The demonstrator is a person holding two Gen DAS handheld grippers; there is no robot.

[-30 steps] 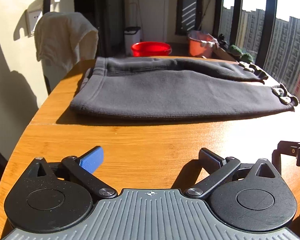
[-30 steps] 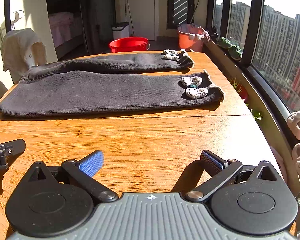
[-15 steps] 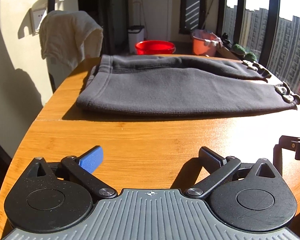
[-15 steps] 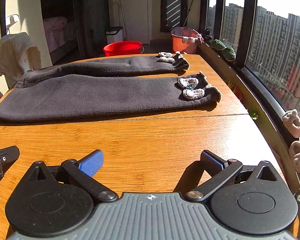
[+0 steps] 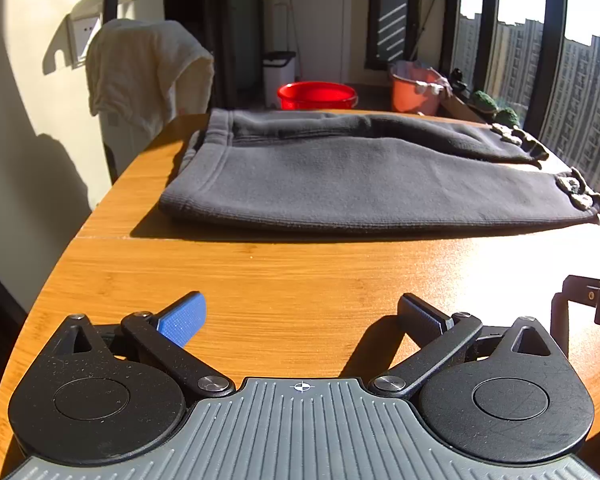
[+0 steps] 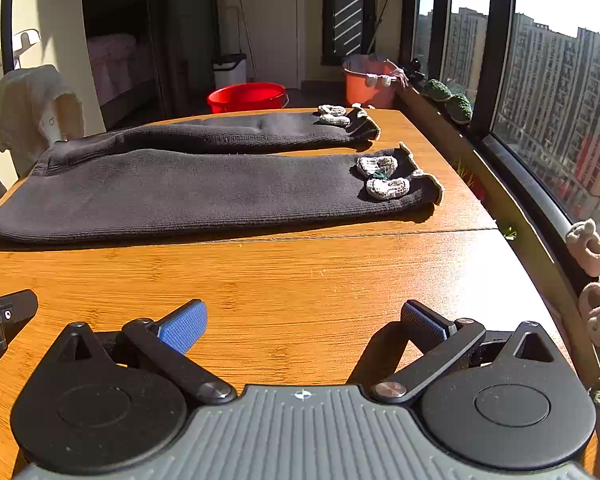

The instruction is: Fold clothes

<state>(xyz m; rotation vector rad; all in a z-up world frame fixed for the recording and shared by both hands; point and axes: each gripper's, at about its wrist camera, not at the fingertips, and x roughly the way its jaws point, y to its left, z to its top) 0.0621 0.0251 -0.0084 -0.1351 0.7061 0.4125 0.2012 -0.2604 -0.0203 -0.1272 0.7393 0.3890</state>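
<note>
a pair of dark grey trousers (image 5: 372, 184) lies flat on the wooden table (image 5: 284, 276), well ahead of both claws, untouched and not yet folded. its long axis runs crosswise to the way the claws point: waistband to the left, the two legs stretching off to the right and ending in cuffs with small pale knitted decorations (image 6: 384, 178). the near leg lies towards the claws, the far leg beyond it, with a narrow strip of table showing between them at the cuff end.

the left claw (image 5: 300, 316) sits low over the bare table with its jaws spread wide and nothing between them; it faces the waistband end (image 5: 204, 176), so it looks the nearer one for that side. the right claw (image 6: 304, 318) is likewise wide apart and empty, and lines up more with the cuff end (image 6: 420, 192). the two claws sit side by side, each catching a bit of the other at the edge of its view.

my guess is each goes straight forward to its own end of the garment.
</note>
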